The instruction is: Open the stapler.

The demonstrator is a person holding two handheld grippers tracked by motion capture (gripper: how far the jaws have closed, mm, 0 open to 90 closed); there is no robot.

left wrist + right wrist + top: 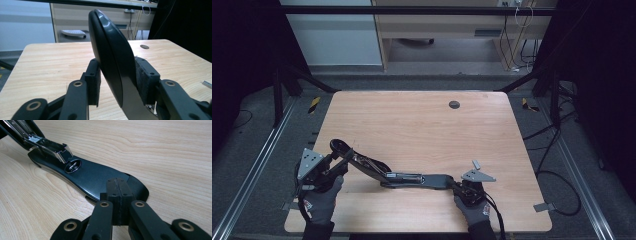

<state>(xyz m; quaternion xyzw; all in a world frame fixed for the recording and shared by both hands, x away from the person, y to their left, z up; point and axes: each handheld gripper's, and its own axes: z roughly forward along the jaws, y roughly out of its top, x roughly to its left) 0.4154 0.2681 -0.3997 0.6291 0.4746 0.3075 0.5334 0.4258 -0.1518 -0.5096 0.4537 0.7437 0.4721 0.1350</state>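
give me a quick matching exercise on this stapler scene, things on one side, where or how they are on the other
Things:
1. left tongs
2. right tongs
3. stapler base
4. round dark spot

States:
a. pads closed together, pressing down on the base's end
b. flat on the table
c. around the raised stapler top
d. far side of the table

Pairs: 1-c, 2-a, 3-b, 4-d

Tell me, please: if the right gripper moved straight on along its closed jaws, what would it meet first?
Probably the stapler's black base: the right gripper, jaws shut, already rests on its end. Farther along lies the metal staple channel.
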